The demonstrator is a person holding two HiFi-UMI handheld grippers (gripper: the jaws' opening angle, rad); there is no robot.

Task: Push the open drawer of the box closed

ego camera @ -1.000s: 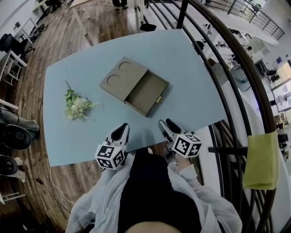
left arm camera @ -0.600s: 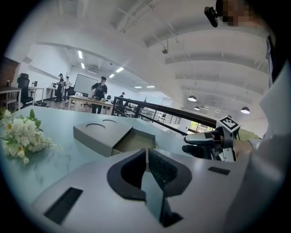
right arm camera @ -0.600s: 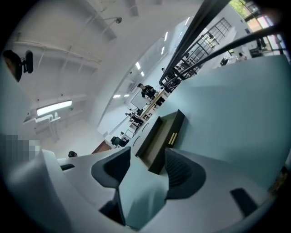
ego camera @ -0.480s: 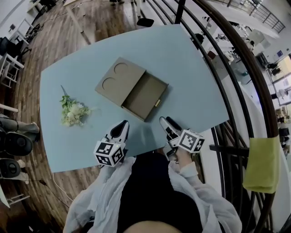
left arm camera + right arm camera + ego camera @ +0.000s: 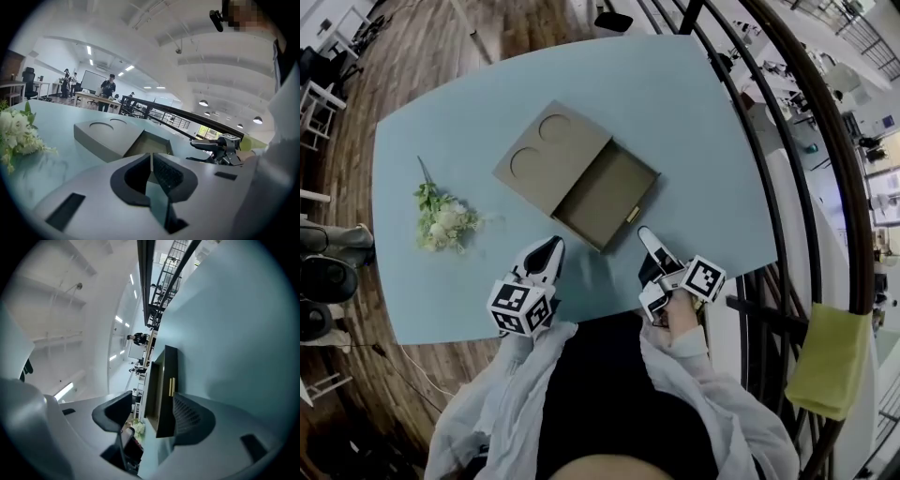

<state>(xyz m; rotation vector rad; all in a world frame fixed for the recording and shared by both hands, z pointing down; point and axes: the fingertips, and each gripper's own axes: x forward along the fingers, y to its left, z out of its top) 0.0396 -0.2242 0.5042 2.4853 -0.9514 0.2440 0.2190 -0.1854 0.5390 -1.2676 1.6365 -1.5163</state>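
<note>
A flat grey-brown box [image 5: 546,153] with two round recesses lies on the light-blue table [image 5: 703,141]. Its drawer [image 5: 605,195] stands pulled out toward me, with a gold handle [image 5: 632,215] on its front. My right gripper [image 5: 649,253] is rolled on its side just short of that front, not touching it. In the right gripper view the handle [image 5: 171,386] shows beyond the right gripper [image 5: 152,401], whose jaws are opening with nothing between them. My left gripper [image 5: 547,253] hovers shut near the drawer's left front corner. The left gripper view shows the box [image 5: 105,135] ahead.
A bunch of white artificial flowers [image 5: 441,220] lies at the table's left. A dark curved railing [image 5: 797,159] runs along the right side, with a yellow cloth [image 5: 830,361] hung on it. The table's near edge is just below both grippers.
My right gripper has rolled onto its side and edged toward the drawer front, its jaws spreading. The left gripper has barely moved. The head view has shifted slightly.
</note>
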